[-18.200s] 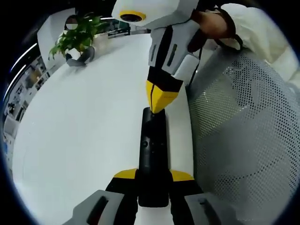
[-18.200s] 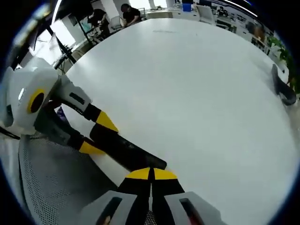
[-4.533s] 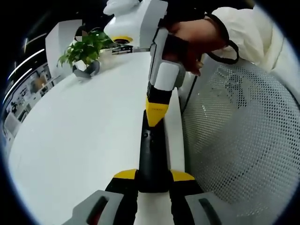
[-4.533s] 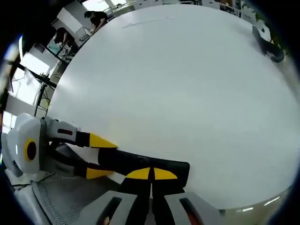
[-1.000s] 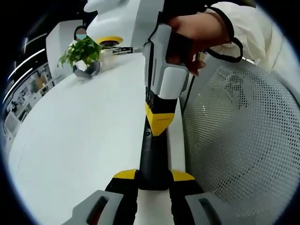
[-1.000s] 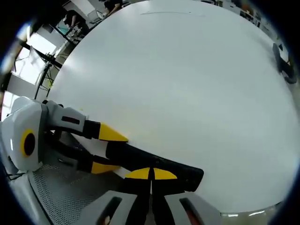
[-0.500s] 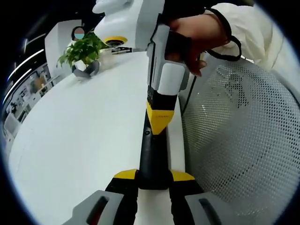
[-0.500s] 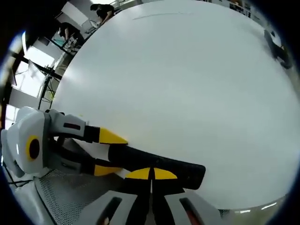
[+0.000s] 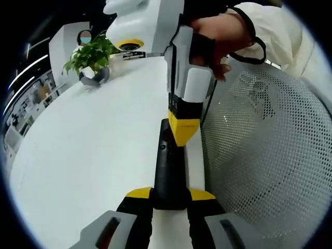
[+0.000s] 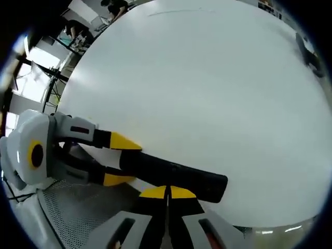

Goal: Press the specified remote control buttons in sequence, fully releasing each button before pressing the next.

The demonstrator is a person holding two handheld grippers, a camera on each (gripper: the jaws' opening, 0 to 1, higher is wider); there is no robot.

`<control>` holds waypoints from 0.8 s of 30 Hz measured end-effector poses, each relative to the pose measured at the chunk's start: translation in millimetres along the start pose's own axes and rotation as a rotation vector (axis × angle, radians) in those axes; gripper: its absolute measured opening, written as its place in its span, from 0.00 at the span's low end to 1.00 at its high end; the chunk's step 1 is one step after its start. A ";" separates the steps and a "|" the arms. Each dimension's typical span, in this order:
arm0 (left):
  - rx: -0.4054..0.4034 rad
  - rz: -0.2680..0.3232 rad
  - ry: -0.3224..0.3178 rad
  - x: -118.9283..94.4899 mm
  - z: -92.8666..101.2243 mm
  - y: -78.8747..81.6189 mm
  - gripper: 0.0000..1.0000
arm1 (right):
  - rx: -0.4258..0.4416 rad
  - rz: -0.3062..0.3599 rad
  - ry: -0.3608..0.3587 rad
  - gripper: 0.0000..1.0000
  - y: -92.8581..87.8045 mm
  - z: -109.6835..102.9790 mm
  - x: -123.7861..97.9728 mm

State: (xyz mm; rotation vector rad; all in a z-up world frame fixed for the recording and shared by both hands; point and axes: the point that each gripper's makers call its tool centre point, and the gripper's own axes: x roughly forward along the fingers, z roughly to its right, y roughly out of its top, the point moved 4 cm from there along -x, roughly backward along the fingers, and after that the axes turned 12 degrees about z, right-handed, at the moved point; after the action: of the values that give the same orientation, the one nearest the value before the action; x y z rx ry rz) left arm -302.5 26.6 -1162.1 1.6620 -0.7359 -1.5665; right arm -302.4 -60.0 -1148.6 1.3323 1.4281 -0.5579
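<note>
A long black remote control [image 9: 169, 165] lies along the right edge of the white table [image 9: 88, 145]. My left gripper [image 9: 170, 195] is shut on its near end, one yellow tip on each side. My right gripper [image 9: 182, 136], held by a hand [image 9: 212, 36], comes down from above with its jaws shut. Its yellow tip rests at the remote's far part, toward the right edge; contact cannot be told. In the right gripper view the remote [image 10: 176, 175] runs left to right just beyond my shut right gripper [image 10: 167, 191], and the left gripper [image 10: 122, 160] clamps its left end.
A potted plant [image 9: 88, 52] stands at the table's far edge. A white mesh chair [image 9: 259, 155] sits close on the right, beside the remote. A dark object [image 10: 310, 61] lies near the far table rim. People sit in the background [image 10: 78, 28].
The right gripper's tip has shifted a little toward the remote's far end and right edge over the last second. The left gripper's hold on the remote is unchanged.
</note>
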 end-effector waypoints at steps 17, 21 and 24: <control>-0.001 0.006 -0.003 0.5 -0.3 0.2 0.25 | -0.031 -0.034 -0.020 0.00 -1.1 -0.4 4.7; 0.000 0.007 -0.003 0.7 0.0 0.2 0.25 | -0.041 -0.039 -0.024 0.00 -1.6 0.1 4.2; -0.001 0.007 -0.002 0.6 0.3 0.4 0.25 | -0.035 -0.036 -0.027 0.00 -2.6 -0.3 3.8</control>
State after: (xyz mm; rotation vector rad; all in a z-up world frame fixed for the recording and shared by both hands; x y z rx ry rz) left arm -302.7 25.9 -1162.1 1.6559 -0.7417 -1.5632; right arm -304.3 -58.8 -1152.8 1.2694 1.4360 -0.5693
